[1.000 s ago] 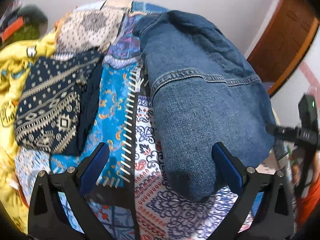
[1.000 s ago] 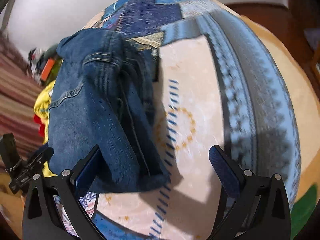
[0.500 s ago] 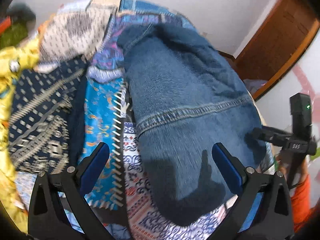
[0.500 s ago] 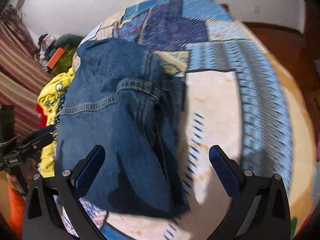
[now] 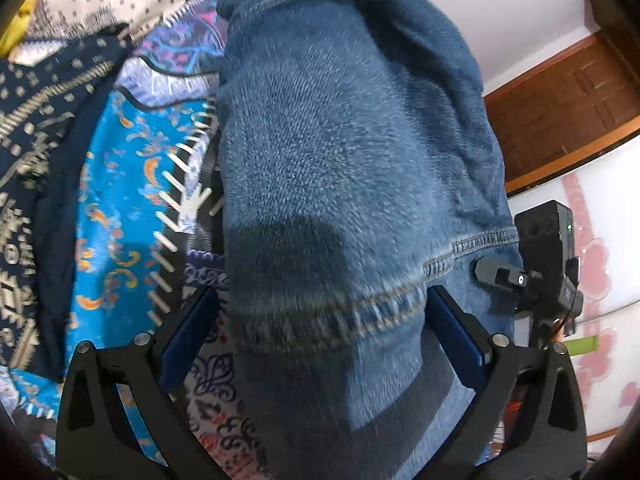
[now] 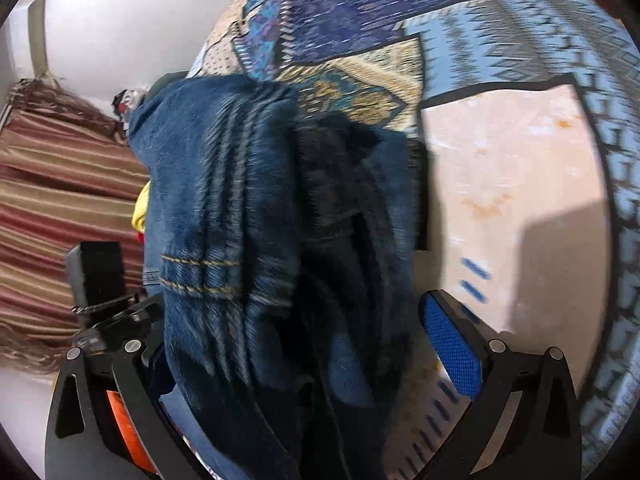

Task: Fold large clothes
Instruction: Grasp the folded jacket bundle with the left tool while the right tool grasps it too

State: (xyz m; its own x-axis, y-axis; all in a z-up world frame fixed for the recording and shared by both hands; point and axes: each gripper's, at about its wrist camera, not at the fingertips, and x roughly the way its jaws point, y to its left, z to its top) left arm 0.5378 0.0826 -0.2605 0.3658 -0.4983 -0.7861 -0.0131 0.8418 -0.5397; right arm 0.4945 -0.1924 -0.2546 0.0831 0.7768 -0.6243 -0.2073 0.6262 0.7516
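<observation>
- Jeans (image 5: 340, 168), blue denim, lie folded lengthwise on the patchwork bedspread (image 5: 116, 200); in the left wrist view they run from 12 o'clock down to 6 o'clock.
- Left tongs (image 5: 322, 336): released, jaws spread wide to either side of the stitched seam (image 5: 400, 300); contact with the cloth cannot be told.
- Right tongs (image 6: 304, 336): likewise released, the bunched denim between the jaws; the left blue pad is hidden behind the cloth.
- Handling (judgement): denim looks heavy, soft yet thick, not slippery; several stacked layers resist a shallow pinch.
- Hold (judgement): take the near end at 6 o'clock, close to seams or hem, where the cloth is firmest.
</observation>
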